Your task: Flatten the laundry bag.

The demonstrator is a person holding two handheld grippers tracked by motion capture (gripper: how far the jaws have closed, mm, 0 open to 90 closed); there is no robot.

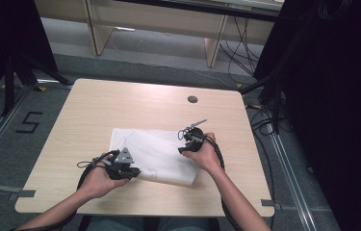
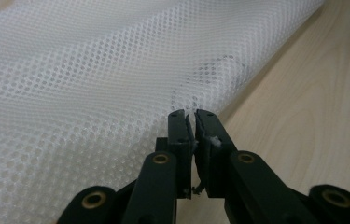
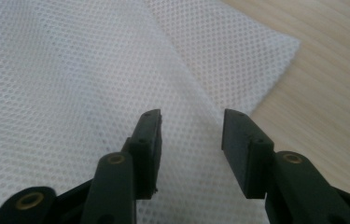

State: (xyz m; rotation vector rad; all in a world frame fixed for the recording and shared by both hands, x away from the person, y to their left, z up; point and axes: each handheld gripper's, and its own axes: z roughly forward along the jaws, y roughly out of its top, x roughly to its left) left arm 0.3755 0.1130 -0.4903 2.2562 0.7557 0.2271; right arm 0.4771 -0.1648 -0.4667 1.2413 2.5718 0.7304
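My left tool (image 2: 193,116) is clenched nearly flat, and I judge it has pinched the near edge of the mesh (image 2: 93,79) between its tips, since the weave puckers just ahead of them. That hold would let me lift or fold the edge. My right tool (image 3: 190,122) is released, jaws spread wide, hovering above the mesh with a corner ahead and to its right, probably lined up for a second hold. Farther out, the mesh (image 1: 154,154) lies spread on the tabletop (image 1: 96,106) between both hands, folded in layers.
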